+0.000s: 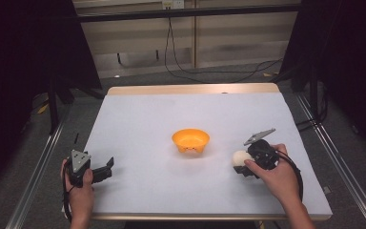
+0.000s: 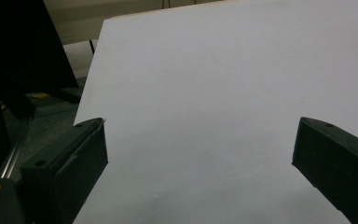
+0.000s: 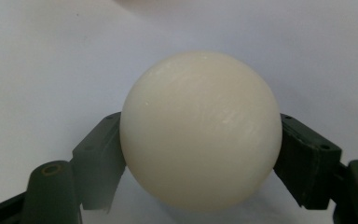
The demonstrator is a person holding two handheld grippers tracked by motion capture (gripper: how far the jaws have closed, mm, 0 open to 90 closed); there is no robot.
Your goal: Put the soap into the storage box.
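Right hand-held gripper pinches cream ball — we fear it squirting free, rolling off counter, missing orange bowl; left hand-held gripper gapes, idle.

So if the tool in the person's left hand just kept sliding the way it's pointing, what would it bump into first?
Probably nothing. The left tool has its jaws wide open, and the left gripper view looks along them over bare table to the far edge. The orange bowl seems to sit off that line, though depth is hard to judge.
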